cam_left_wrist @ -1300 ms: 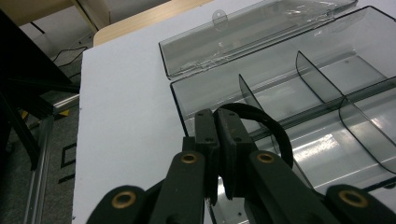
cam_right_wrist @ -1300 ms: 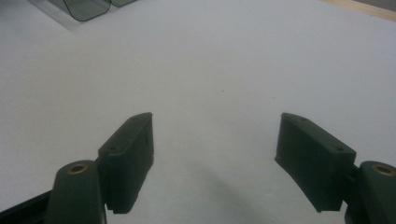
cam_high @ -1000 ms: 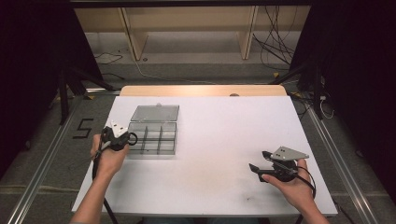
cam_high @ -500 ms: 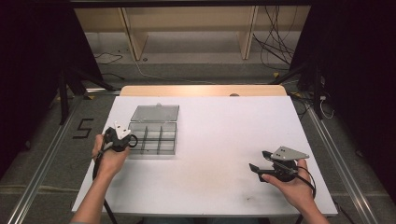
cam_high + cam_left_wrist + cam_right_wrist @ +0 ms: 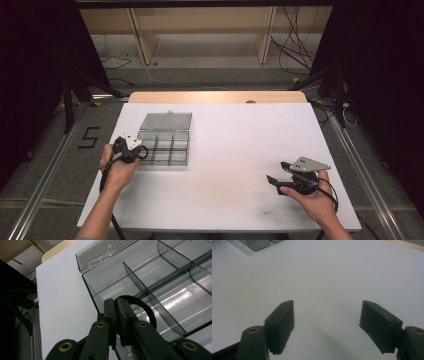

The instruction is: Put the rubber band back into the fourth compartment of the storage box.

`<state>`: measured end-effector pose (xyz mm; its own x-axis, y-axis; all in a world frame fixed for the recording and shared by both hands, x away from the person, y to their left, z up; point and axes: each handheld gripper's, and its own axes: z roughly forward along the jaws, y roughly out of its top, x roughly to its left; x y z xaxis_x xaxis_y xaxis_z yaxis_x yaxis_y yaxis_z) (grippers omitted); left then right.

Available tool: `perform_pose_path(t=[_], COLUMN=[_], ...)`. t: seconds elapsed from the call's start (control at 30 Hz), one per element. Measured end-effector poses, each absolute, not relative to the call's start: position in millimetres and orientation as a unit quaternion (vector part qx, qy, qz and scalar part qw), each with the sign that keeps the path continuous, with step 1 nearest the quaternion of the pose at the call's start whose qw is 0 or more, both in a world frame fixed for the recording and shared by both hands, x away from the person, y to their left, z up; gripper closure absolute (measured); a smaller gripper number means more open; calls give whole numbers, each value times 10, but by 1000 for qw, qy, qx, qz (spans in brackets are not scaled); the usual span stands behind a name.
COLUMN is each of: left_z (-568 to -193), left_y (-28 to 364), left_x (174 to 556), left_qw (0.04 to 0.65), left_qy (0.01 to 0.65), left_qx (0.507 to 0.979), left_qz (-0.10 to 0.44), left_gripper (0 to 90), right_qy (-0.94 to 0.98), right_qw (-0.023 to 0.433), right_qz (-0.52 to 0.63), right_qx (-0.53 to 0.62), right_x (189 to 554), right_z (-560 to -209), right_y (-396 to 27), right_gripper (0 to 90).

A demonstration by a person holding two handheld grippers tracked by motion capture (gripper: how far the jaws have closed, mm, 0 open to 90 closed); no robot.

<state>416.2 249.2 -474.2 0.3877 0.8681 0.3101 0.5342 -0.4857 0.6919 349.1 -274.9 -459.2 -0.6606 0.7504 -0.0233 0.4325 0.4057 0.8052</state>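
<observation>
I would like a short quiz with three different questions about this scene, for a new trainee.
1. True or false: the lid of the clear box is closed.
2. What does the left gripper hold? A) a black ring B) a screw C) nothing
3. Fill in: the jaws of the right gripper are ____ over the white table.

Key:
1. False; the lid lies open behind the box.
2. A; its jaws are shut on the black ring at the box.
3. Open, with nothing between them.

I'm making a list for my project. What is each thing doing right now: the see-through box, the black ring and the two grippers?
Clear box: lid open, compartments look empty.
Black ring: held over the box.
Left gripper: shut on the black ring.
Right gripper: open, holding nothing, above the white table.
</observation>
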Motion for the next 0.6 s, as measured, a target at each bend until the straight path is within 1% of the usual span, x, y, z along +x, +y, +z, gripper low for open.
perform_pose_path(t=[0.6], left_z=[-4796], left_y=[2479], left_x=[4186], left_qw=[245], left_qy=[439], left_qx=[806], left_qz=[312], left_gripper=[853], right_qy=[815], right_qw=[195], right_qz=[406], right_qx=[364], right_x=[3493], right_z=[-4593], right_y=[-2748], right_gripper=[283])
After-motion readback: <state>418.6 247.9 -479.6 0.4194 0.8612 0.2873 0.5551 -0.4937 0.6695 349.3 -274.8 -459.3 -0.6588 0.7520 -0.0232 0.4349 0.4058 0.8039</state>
